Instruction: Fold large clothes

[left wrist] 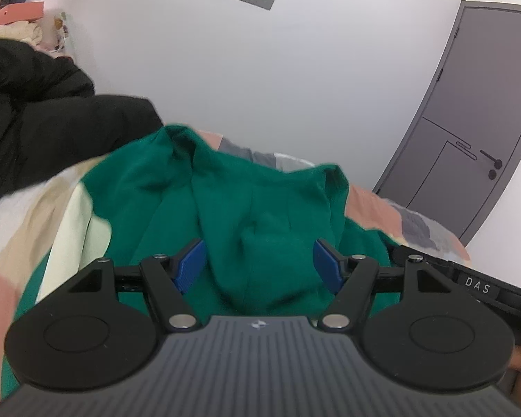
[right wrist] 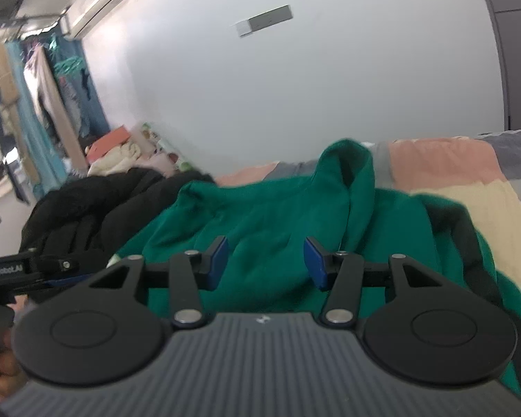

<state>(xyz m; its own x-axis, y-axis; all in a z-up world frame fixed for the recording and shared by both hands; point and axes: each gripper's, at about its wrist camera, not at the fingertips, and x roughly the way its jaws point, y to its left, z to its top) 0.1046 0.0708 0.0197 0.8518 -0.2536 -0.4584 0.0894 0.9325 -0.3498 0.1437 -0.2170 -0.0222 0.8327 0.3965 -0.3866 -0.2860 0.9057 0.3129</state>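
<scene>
A large green hooded garment (left wrist: 260,208) lies rumpled on a bed with a patchwork cover (left wrist: 375,205). My left gripper (left wrist: 258,260) is open, its blue pads spread wide just above the green cloth, holding nothing. In the right wrist view the same green garment (right wrist: 260,215) spreads across the bed with its hood bunched up at the far side. My right gripper (right wrist: 265,260) is open over the cloth and empty. The other gripper's body shows at the right edge of the left view (left wrist: 476,285) and at the left edge of the right view (right wrist: 24,271).
A black padded jacket (left wrist: 52,121) is heaped to the left of the green garment; it also shows in the right view (right wrist: 87,208). A grey door (left wrist: 469,121) stands at the right. A white wall is behind the bed. Hanging clothes (right wrist: 45,104) are at far left.
</scene>
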